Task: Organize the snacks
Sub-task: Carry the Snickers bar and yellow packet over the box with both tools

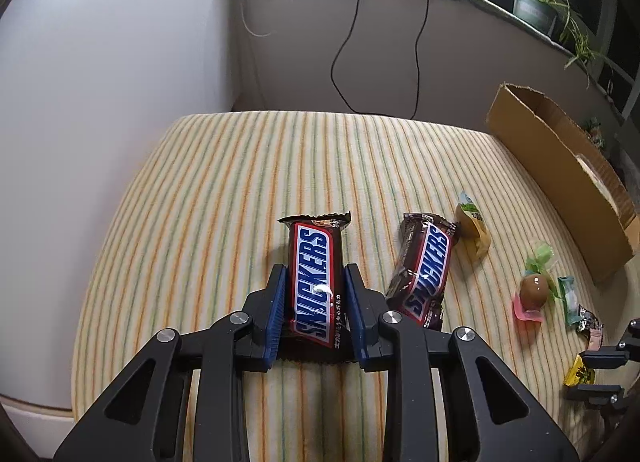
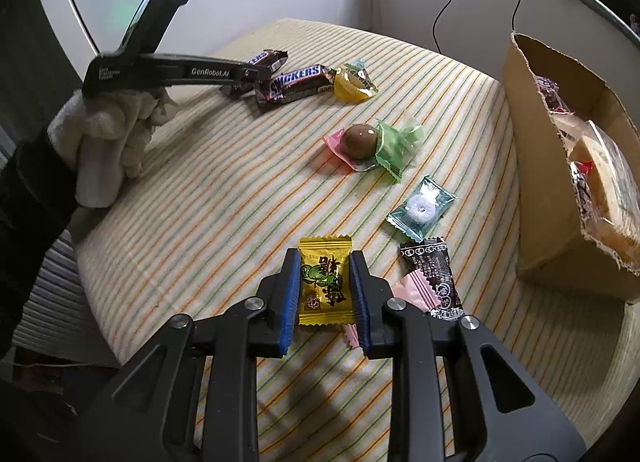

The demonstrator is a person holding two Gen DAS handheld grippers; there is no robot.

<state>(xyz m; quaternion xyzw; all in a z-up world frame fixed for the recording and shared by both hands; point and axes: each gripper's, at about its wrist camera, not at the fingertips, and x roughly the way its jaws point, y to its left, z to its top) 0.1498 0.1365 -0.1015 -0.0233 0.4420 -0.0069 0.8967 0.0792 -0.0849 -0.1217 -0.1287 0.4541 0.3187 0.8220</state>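
Observation:
My left gripper (image 1: 315,276) is shut on a Snickers bar (image 1: 316,282) that rests on the striped cloth. A second Snickers bar (image 1: 424,274) lies just to its right, also in the right wrist view (image 2: 296,82). My right gripper (image 2: 325,266) is shut on a yellow candy packet (image 2: 325,280) on the cloth. The left gripper also shows in the right wrist view (image 2: 256,76) at the far left, held by a gloved hand.
An open cardboard box (image 2: 560,166) with snacks inside stands at the right. Loose on the cloth lie a yellow jelly cup (image 2: 352,82), a brown chocolate ball (image 2: 360,140), a green wrapper (image 2: 396,146), a teal mint packet (image 2: 422,208), and dark (image 2: 436,274) and pink (image 2: 412,290) sachets.

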